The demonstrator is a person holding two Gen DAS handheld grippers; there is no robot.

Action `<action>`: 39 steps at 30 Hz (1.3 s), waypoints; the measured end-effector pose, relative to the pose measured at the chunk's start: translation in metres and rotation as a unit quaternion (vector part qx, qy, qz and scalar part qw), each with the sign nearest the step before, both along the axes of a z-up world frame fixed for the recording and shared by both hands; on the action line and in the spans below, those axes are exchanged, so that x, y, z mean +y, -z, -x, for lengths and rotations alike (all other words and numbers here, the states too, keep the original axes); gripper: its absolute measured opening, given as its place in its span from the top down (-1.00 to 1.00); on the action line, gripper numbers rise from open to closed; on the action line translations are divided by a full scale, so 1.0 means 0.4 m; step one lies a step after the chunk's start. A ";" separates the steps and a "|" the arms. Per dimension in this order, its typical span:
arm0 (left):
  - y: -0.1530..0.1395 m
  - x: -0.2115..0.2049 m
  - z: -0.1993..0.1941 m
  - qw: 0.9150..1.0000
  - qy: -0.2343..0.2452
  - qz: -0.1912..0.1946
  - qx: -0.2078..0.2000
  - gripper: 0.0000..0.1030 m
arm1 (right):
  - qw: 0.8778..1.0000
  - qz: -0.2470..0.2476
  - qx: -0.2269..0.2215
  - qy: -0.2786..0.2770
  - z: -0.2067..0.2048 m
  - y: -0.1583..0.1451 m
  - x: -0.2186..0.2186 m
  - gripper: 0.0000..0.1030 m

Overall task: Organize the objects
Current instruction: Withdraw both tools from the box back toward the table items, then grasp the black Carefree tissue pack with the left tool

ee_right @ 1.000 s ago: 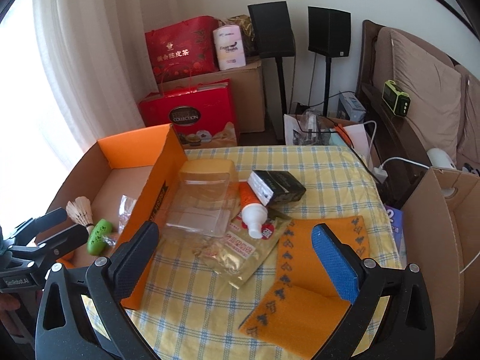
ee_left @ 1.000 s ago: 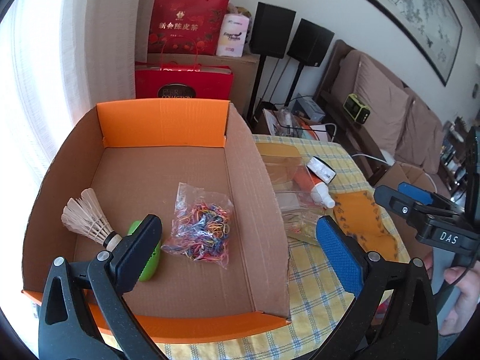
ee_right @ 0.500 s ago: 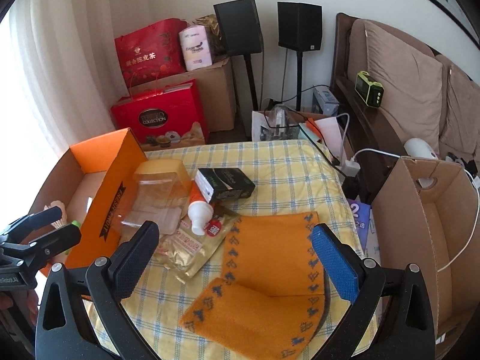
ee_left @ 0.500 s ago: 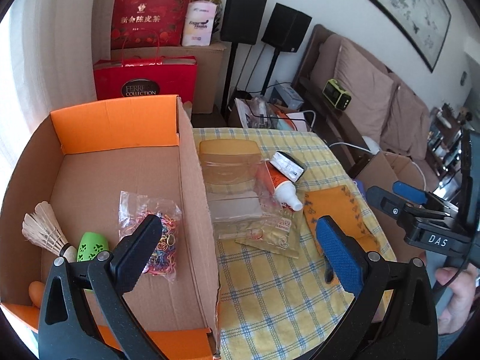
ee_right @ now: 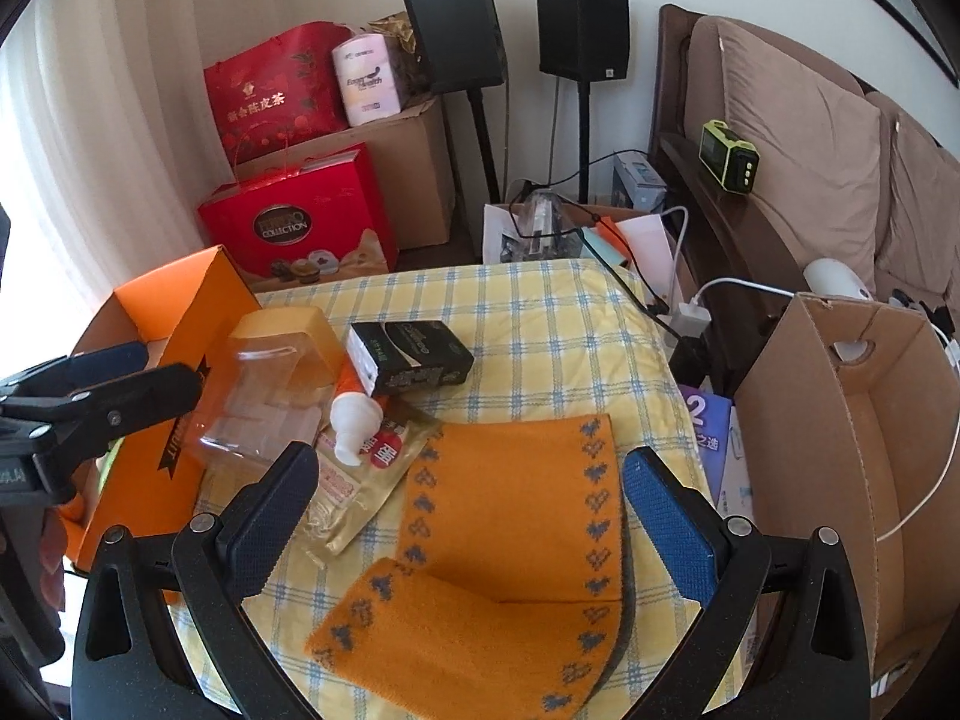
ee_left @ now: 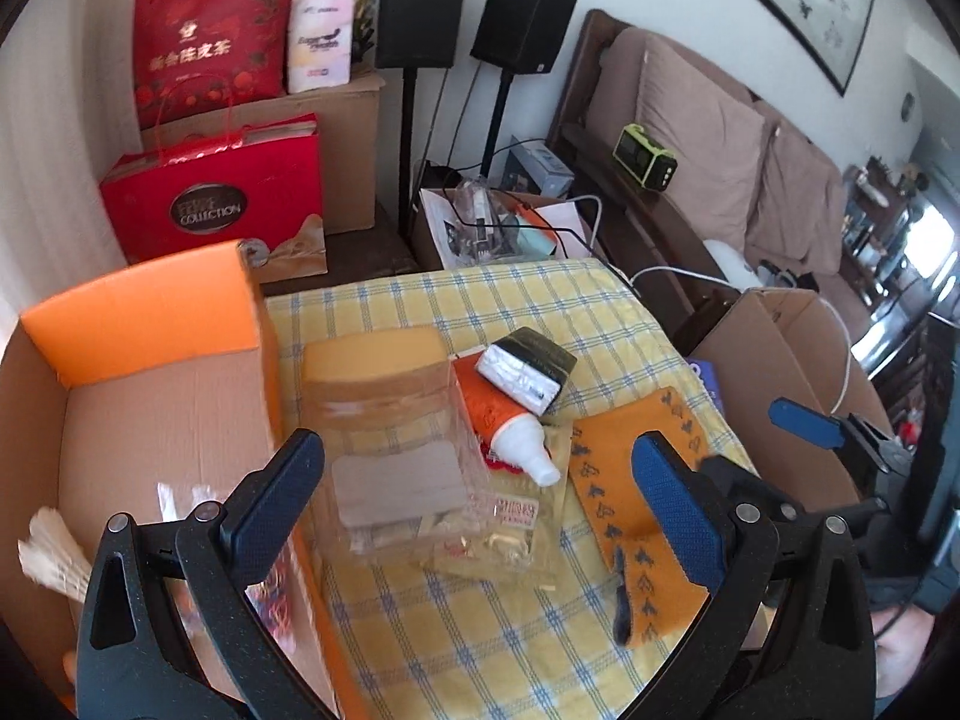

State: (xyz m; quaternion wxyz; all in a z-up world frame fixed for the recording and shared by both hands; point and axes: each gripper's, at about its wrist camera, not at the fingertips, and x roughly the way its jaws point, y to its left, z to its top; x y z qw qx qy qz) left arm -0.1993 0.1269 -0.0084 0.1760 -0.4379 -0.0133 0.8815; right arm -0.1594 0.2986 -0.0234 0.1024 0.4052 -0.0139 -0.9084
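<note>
Left tool [ee_left: 480, 480] wide and empty above clear plastic container [ee_left: 390, 438], right tool [ee_right: 471, 480] wide and empty over orange knitted cloth [ee_right: 510, 516], both on checked worktop [ee_right: 540, 312], beside orange cardboard box [ee_left: 138, 312], tube [ee_left: 510, 426] and black carton [ee_right: 408, 354] between

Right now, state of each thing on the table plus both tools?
left tool: open, empty
right tool: open, empty
orange box: open-topped
clear container: on its side
tube: capped, lying flat
black carton: closed, resting on the tube
orange cloth: folded
</note>
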 end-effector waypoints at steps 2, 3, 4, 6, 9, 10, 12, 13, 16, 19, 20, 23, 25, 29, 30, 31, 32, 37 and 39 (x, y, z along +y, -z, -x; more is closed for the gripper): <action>0.004 0.025 0.025 1.000 0.006 0.014 0.000 -0.99 | 1.000 0.000 -0.001 0.003 0.001 0.005 0.011 -0.99; 0.007 0.038 0.037 1.000 0.011 0.017 -0.002 -0.99 | 1.000 0.000 -0.003 0.004 0.003 0.007 0.016 -0.99; 0.012 0.050 0.046 1.000 0.015 0.020 -0.004 -0.99 | 1.000 0.000 -0.004 0.006 0.003 0.010 0.022 -0.99; 0.023 0.073 0.068 0.999 0.021 0.030 -0.007 -0.99 | 1.000 0.004 -0.007 0.010 0.004 0.017 0.036 -0.99; 0.040 0.117 0.094 0.998 0.034 0.053 -0.006 -0.99 | 1.000 0.007 -0.014 0.017 0.007 0.030 0.058 -0.99; 0.045 0.130 0.102 0.998 0.038 0.058 -0.006 -0.99 | 1.000 0.008 -0.017 0.019 0.009 0.035 0.064 -0.99; 0.058 0.159 0.119 0.996 0.043 0.078 -0.004 -0.99 | 0.999 0.010 -0.020 0.023 0.008 0.043 0.077 -0.99; 0.063 0.172 0.125 0.995 0.047 0.086 -0.003 -0.99 | 0.999 0.011 -0.022 0.025 0.008 0.046 0.082 -0.99; 0.083 0.206 0.145 0.993 0.061 0.104 -0.004 -0.99 | 0.999 0.013 -0.024 0.028 0.004 0.053 0.098 -0.99; 0.106 0.234 0.166 0.990 0.067 0.125 -0.009 -0.99 | 0.999 0.015 -0.025 0.029 0.000 0.056 0.106 -0.99; 0.114 0.242 0.174 0.989 0.068 0.132 -0.011 -0.98 | 0.999 0.015 -0.025 0.029 0.000 0.057 0.107 -0.99; 0.137 0.266 0.189 0.985 0.072 0.153 -0.016 -0.98 | 0.999 0.020 -0.025 0.030 -0.001 0.059 0.111 -0.99; 0.151 0.284 0.198 0.982 0.078 0.171 -0.019 -0.98 | 0.999 0.020 -0.025 0.028 -0.001 0.061 0.112 -0.99; 0.173 0.313 0.216 0.975 0.082 0.207 -0.019 -0.96 | 0.999 0.020 -0.027 0.026 0.002 0.066 0.111 -0.99; 0.177 0.318 0.219 0.974 0.084 0.212 -0.020 -0.95 | 0.999 0.021 -0.027 0.026 0.002 0.068 0.112 -0.99; 0.181 0.322 0.221 0.973 0.086 0.213 -0.023 -0.95 | 0.999 0.022 -0.027 0.025 0.001 0.070 0.113 -0.99; 0.186 0.327 0.221 0.973 0.087 0.212 -0.026 -0.94 | 0.999 0.023 -0.028 0.025 0.001 0.071 0.113 -0.99; 0.210 0.339 0.215 0.971 0.089 0.219 -0.042 -0.59 | 0.999 0.025 -0.031 0.026 0.004 0.079 0.114 -0.99; 0.221 0.339 0.212 0.970 0.089 0.220 -0.051 -0.32 | 0.999 0.026 -0.031 0.026 0.004 0.079 0.115 -0.99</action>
